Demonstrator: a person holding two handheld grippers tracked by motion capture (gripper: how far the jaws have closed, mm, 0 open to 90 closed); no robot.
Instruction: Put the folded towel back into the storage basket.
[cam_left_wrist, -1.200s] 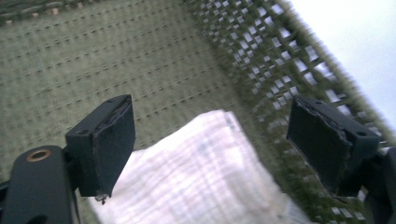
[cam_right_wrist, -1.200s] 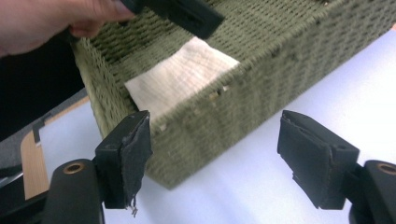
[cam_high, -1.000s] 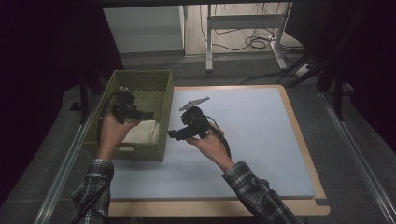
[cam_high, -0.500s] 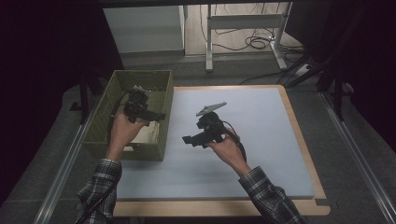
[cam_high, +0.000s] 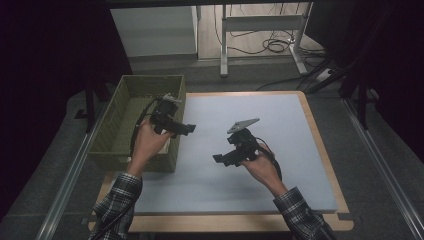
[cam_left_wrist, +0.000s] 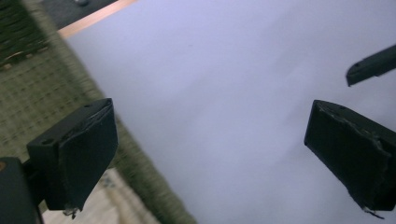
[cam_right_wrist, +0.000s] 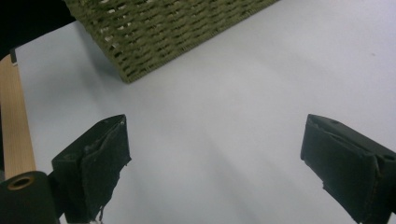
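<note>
Dark surroundings close in on a wooden counter (cam_high: 327, 165) that carries a pale blue mat (cam_high: 280, 130); behind it stands a white cabinet (cam_high: 155, 32), and cables (cam_high: 275, 45) lie on the floor near a grey frame. On the left part of the counter stands a green woven basket (cam_high: 112, 130); its right wall touches the left edge of the mat.

The left gripper (cam_high: 186, 129) is held above the right rim of the basket and points to the right, over the mat; in the left gripper view its gripper (cam_left_wrist: 210, 154) has the jaws wide apart with nothing between them, and they have just been opening; below them is the mat, with the basket wall (cam_left_wrist: 56, 93) at the left and something pale inside the basket at the bottom edge.

The right gripper (cam_high: 220, 159) hovers over the middle of the mat, well apart from the basket, and points to the left toward it; in the right gripper view its gripper (cam_right_wrist: 215, 168) also has the jaws wide apart and empty, and they too have just been opening; the basket corner (cam_right_wrist: 159, 32) is ahead of them, and bare mat is under them.
</note>
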